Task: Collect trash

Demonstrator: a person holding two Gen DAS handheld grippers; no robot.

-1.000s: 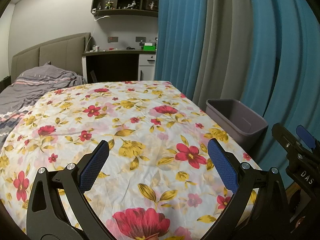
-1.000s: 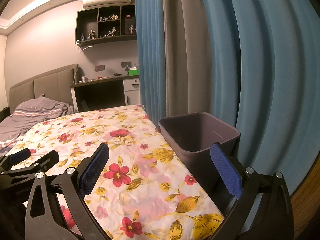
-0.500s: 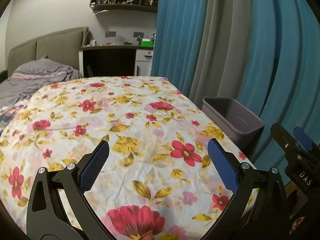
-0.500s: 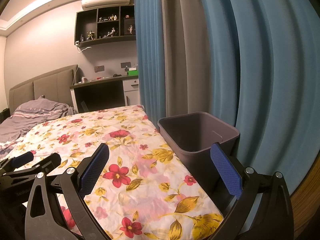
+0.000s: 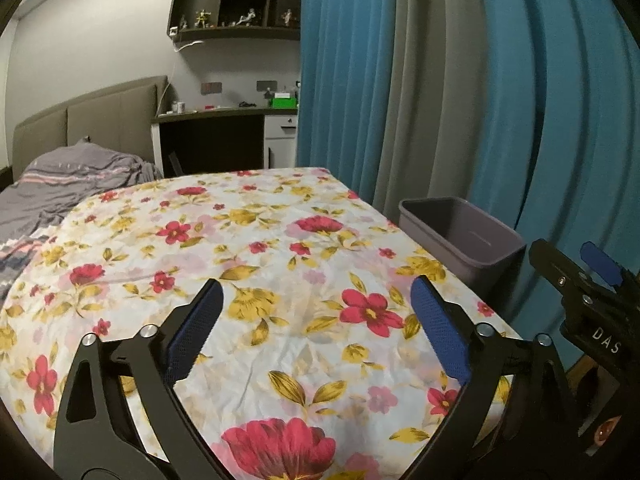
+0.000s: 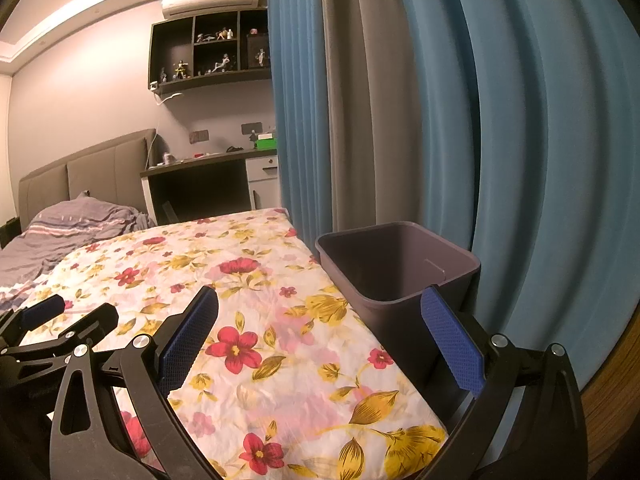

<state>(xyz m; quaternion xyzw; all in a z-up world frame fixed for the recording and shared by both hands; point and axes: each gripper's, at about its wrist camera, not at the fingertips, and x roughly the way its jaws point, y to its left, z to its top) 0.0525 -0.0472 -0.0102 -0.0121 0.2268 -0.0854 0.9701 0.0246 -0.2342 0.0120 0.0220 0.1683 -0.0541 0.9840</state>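
Note:
A dark grey trash bin [image 5: 460, 236] stands open beside the bed's right edge, against the curtain; its inside [image 6: 392, 264] looks empty. My left gripper [image 5: 316, 284] hovers over the floral bedsheet [image 5: 280, 240], its jaws closing from wide apart with nothing between them. My right gripper [image 6: 320, 292] is open over the bed's right edge, its right finger in front of the bin, nothing between the pads. Each gripper shows in the other's view: the right one [image 5: 580, 268], the left one [image 6: 68, 312]. No loose trash is visible on the sheet.
Blue and grey curtains [image 6: 440, 120] hang close behind the bin. A grey blanket [image 5: 72, 184] lies crumpled at the headboard end. A dark desk [image 5: 212, 140] with small items and a wall shelf [image 5: 236, 0] stand at the far wall.
The left gripper's blue pads have drawn slightly closer together. The left view has tilted up a touch; the right view is unchanged.

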